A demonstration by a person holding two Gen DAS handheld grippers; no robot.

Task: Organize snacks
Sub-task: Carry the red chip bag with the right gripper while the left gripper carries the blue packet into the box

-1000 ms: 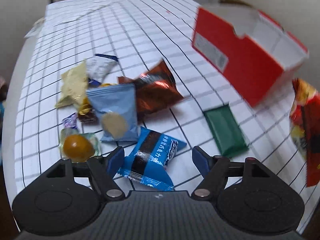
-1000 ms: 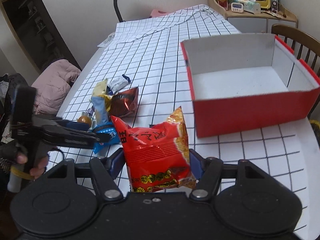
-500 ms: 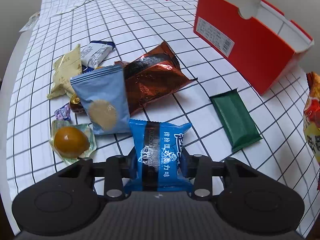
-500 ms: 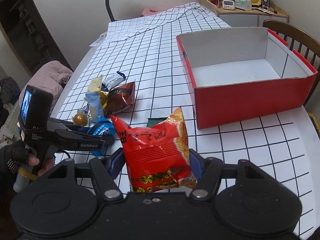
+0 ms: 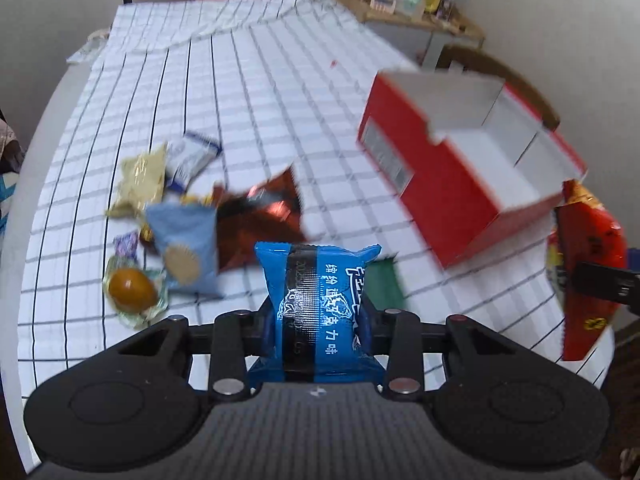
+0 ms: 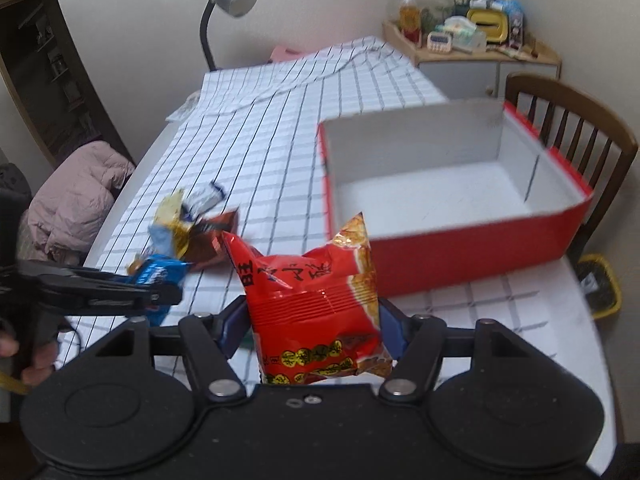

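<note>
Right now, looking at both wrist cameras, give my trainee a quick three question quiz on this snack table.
1. True or false: the red box already holds snacks.
2. What is the left gripper shut on? A green bar; B blue packet; C egg.
3. Fill in: the right gripper grips a ___ snack bag.

Key: 1 false, it looks empty. 2 B. 3 red.
</note>
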